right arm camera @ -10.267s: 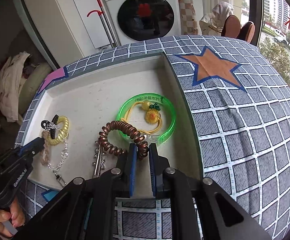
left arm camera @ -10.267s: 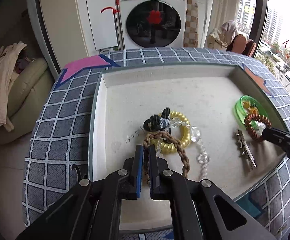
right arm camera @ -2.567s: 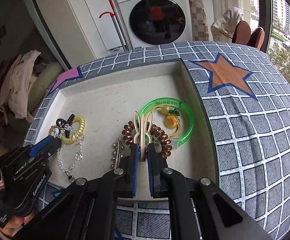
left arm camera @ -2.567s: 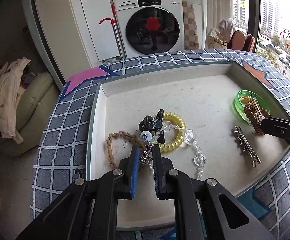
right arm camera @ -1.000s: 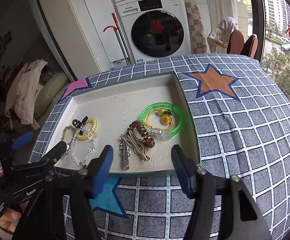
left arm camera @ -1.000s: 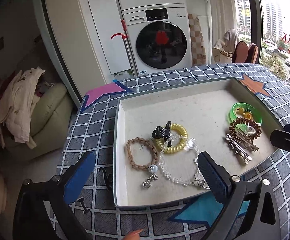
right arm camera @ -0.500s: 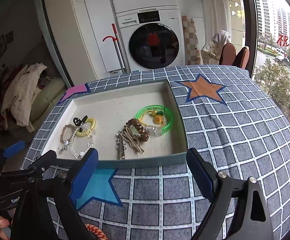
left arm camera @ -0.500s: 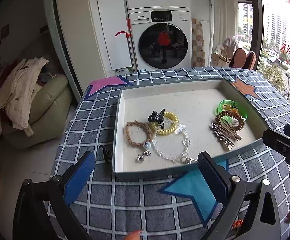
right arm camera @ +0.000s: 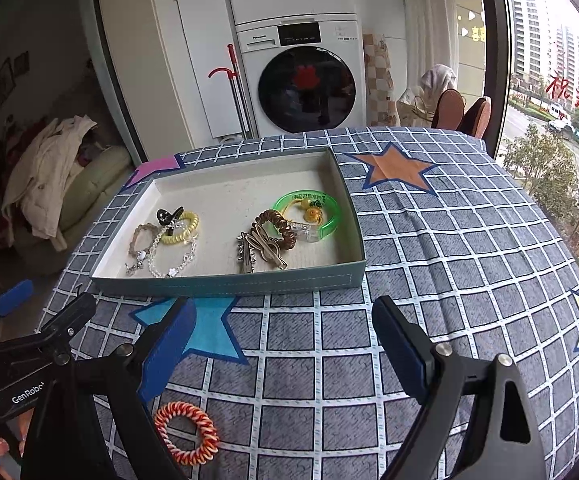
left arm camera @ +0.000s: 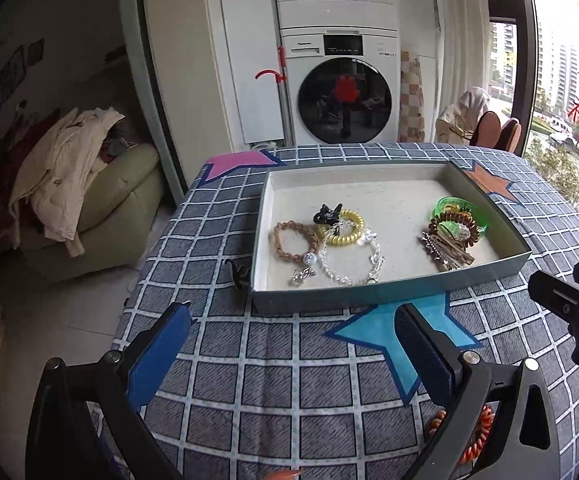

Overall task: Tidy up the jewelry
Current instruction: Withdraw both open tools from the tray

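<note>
1. Now both tools stand back from the tray [right arm camera: 225,282] on the checked worktop [right arm camera: 429,240]; the left hand-held gripper [left arm camera: 289,344] is spread wide and holds nothing.
2. Likewise the right hand-held gripper [right arm camera: 281,344] has its jaws wide apart, having just been opening, with nothing between them.
3. Inside the tray lie a braided bracelet [left arm camera: 295,238], a yellow coil tie [left arm camera: 345,232], a crystal chain [left arm camera: 349,268], a brown coil tie [left arm camera: 455,229], metal hair clips [left arm camera: 447,250] and a green bangle [right arm camera: 309,210].
4. Outside it, an orange coil tie [right arm camera: 187,432] lies near the right tool, and a small black clip [left arm camera: 239,274] sits just beside the tray's left wall.
5. Judging by its looks, the orange tie is light, springy and soft; pinching one side of the ring across its coils should hold, though it may stretch or bounce.
6. Probably stiff and small, the black clip is best taken across its body.
</note>
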Demonstrator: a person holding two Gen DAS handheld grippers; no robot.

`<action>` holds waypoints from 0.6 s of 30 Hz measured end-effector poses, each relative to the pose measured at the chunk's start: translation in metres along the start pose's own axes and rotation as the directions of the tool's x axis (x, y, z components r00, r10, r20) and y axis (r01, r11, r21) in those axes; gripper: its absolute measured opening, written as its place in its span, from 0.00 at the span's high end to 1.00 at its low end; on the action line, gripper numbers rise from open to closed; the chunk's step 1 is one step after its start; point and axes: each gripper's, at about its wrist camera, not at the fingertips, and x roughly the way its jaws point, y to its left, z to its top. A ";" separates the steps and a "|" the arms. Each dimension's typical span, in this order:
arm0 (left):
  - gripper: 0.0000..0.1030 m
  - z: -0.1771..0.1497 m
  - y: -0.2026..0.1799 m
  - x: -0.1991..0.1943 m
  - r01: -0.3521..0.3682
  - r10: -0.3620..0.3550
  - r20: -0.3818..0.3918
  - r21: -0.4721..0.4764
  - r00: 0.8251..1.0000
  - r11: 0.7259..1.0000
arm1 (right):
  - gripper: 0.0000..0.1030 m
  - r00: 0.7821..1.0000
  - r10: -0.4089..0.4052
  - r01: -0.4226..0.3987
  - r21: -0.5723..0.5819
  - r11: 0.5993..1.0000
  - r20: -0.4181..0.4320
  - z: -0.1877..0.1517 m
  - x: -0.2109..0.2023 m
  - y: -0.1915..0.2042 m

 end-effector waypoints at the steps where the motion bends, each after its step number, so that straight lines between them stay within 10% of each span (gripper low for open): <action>1: 0.00 -0.001 0.000 -0.001 -0.003 0.003 0.000 -0.002 1.000 1.000 | 0.11 1.000 -0.013 0.013 -0.010 1.000 0.009 -0.001 -0.003 0.001; 18: 0.00 -0.011 -0.003 -0.021 0.006 -0.006 0.014 -0.014 1.000 1.000 | 0.11 0.993 -0.083 0.088 -0.055 0.995 0.079 -0.006 -0.027 0.006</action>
